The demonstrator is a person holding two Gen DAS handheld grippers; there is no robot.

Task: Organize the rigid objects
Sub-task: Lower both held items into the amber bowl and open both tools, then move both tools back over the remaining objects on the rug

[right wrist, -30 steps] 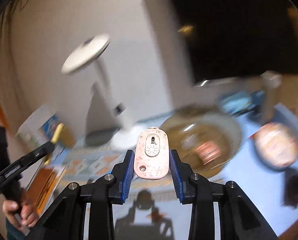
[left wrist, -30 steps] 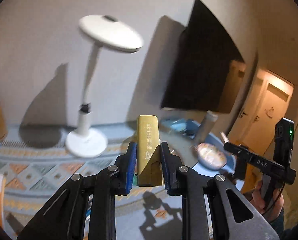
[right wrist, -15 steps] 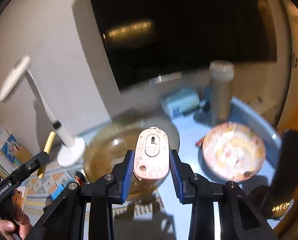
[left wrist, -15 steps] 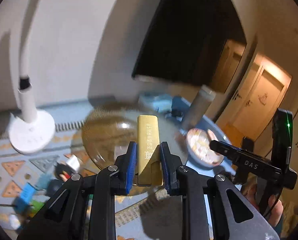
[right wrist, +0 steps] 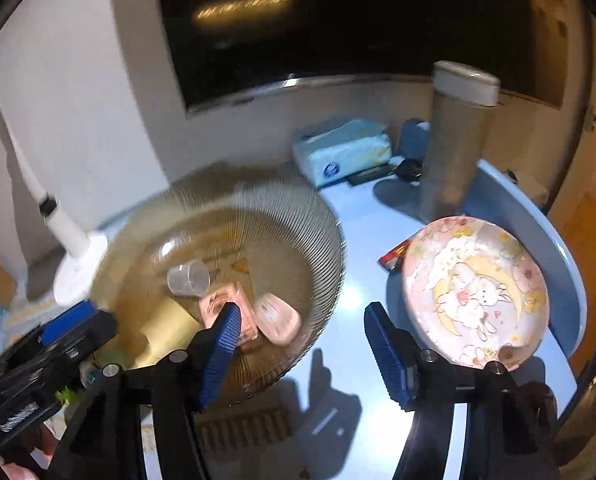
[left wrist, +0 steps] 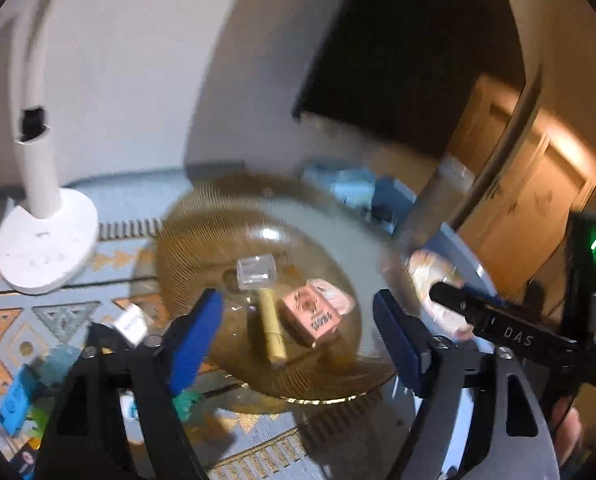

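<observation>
Both the left gripper (left wrist: 295, 340) and right gripper (right wrist: 300, 342) are opening, nothing between their jaws. The gold rectangular bar (left wrist: 271, 330) and pink oval plastic case (right wrist: 277, 320) lie inside the ribbed amber glass bowl (right wrist: 318, 216). Risk: withdrawing fingers could clip the rim and tip it.

Ribbed amber glass bowl (right wrist: 298, 216)

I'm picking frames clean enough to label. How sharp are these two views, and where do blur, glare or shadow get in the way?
Left wrist view: motion blur smears the ribbed amber glass bowl and floral plate; the gold bar and pink box stay readable.
Right wrist view: sharper; the bunny-printed plate is crisp, the bowl's far rim streaks, glare marks the dark wall screen, gripper shadows cross the pale blue tabletop. Both bend at the edges.
</observation>
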